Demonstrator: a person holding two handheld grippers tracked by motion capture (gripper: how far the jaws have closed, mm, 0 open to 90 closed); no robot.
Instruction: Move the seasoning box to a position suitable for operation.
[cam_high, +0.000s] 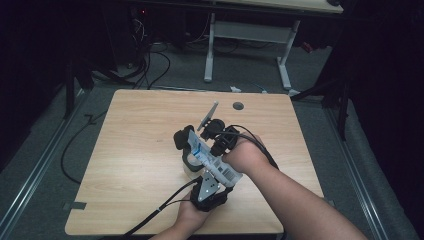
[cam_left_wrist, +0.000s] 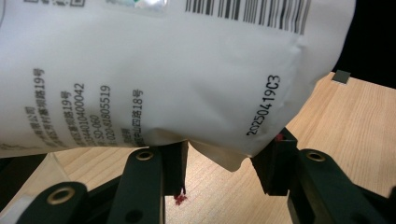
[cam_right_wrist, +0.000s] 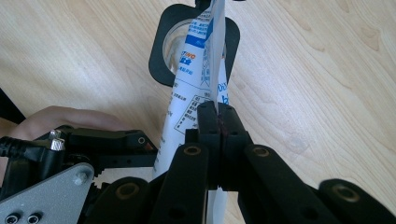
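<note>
A white pouch (cam_high: 216, 164) with blue print and a barcode is held tilted over the middle of the table. My right gripper (cam_high: 214, 149) comes in from the right. In the right gripper view its jaws (cam_right_wrist: 218, 109) are shut on the pouch's (cam_right_wrist: 189, 98) thin edge. My left gripper (cam_high: 212, 176) is below it, near the front edge. Its jaws (cam_left_wrist: 226, 163) stand a little apart, pressed on the bulging lower end of the pouch (cam_left_wrist: 163, 70), which hides their tips. The pouch's far end hangs over a black rounded-square ring (cam_right_wrist: 161, 56) with a round opening, on a whitish container (cam_high: 190, 167).
The wooden table (cam_high: 140, 150) has a round hole (cam_high: 238, 106) near its far edge. A piece of tape (cam_high: 74, 205) marks the front left corner. Cables trail from both grippers, and more lie on the floor (cam_high: 75, 140) at the left. Another table's legs (cam_high: 210, 45) stand behind.
</note>
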